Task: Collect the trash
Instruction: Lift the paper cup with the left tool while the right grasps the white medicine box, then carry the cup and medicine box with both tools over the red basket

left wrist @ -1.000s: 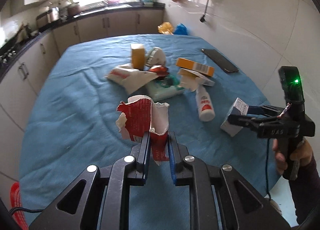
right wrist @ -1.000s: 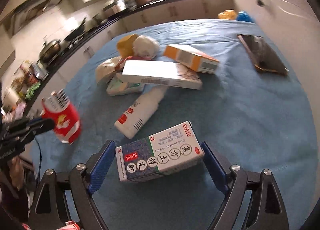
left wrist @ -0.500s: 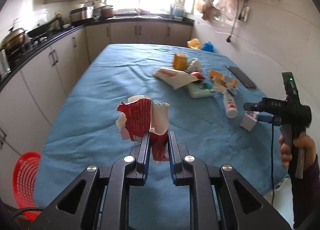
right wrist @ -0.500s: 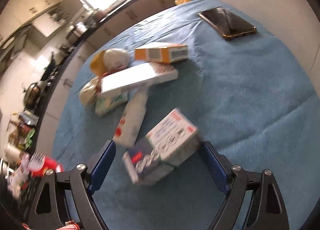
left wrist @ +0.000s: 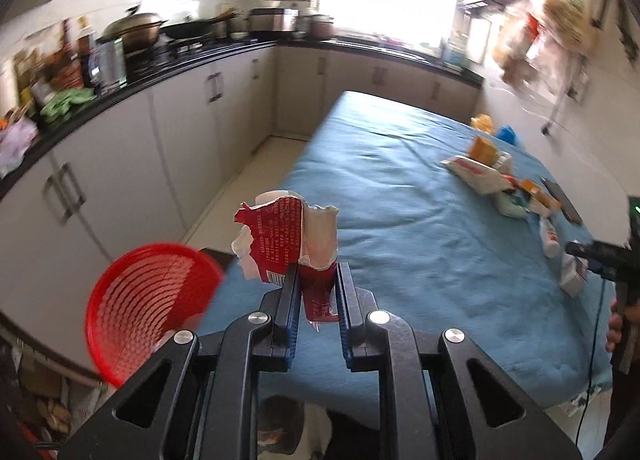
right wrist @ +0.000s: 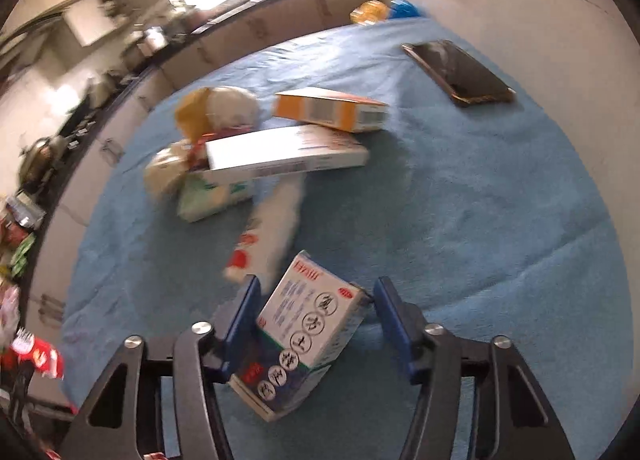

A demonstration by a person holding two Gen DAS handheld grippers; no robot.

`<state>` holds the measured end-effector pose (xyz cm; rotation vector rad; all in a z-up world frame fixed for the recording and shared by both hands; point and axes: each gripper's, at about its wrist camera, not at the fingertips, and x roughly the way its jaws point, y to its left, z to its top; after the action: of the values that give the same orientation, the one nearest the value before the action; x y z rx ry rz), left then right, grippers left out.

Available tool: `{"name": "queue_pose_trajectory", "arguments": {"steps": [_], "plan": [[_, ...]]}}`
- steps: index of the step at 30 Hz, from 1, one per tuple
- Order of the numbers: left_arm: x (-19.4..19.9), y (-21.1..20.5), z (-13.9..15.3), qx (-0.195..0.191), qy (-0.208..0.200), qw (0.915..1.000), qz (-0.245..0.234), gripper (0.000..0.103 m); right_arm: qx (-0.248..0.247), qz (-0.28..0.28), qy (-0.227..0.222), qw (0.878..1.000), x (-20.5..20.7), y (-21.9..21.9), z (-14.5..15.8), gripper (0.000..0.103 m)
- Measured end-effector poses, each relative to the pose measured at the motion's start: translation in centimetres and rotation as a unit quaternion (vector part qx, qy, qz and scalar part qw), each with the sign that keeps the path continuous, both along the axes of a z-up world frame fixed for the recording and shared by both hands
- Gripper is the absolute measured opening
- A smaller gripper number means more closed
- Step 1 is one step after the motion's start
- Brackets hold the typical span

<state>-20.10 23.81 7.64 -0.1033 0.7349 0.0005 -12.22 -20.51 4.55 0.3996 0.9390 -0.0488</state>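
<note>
My left gripper (left wrist: 316, 280) is shut on a torn red and white wrapper (left wrist: 286, 244) and holds it in the air near the table's left front edge. A red mesh basket (left wrist: 148, 300) stands on the floor to its lower left. My right gripper (right wrist: 316, 292) is open, its fingers either side of a white and green medicine box (right wrist: 304, 332) that is tilted end-on between them. Behind it on the blue tablecloth (right wrist: 480, 220) lie a white bottle (right wrist: 272, 228), a long white box (right wrist: 280, 154) and an orange box (right wrist: 332, 108).
A phone (right wrist: 460, 74) lies at the far right near the wall. Kitchen cabinets (left wrist: 120, 164) and a crowded counter run along the left. A floor aisle (left wrist: 240, 188) separates them from the table. More crumpled packets (right wrist: 192, 164) lie in the pile.
My left gripper has swung left with the wrapper, off the table edge, bringing the red basket into view. My right gripper has narrowed around the medicine box, which has turned end-on.
</note>
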Motion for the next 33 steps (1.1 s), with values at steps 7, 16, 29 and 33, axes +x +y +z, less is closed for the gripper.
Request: {"name": "queue_pose_trajectory", "arguments": {"steps": [7,16,29,33], "plan": [[-1.5,3.4,-0.5,-0.002,-0.002,0.9993,0.037,0.016,-0.103,0.029,-0.025,0.994,-1.9,4.1,1.1,0.084],[-2.7,5.9,-1.2,-0.002,-0.003,0.9982,0.060,0.016,-0.071,0.007,0.024,0.997,-1.5,4.4,-0.4,0.055],[-3.1,10.5,-3.0,-0.001,0.019,0.9936,0.111,0.016,-0.054,0.020,-0.033,0.998,-5.6,6.2,2.7,0.040],[-2.9,12.1,-3.8,-0.006,0.027,0.9911,0.131,0.016,-0.026,0.067,-0.061,0.996,-5.4,9.0,4.3,0.040]]}}
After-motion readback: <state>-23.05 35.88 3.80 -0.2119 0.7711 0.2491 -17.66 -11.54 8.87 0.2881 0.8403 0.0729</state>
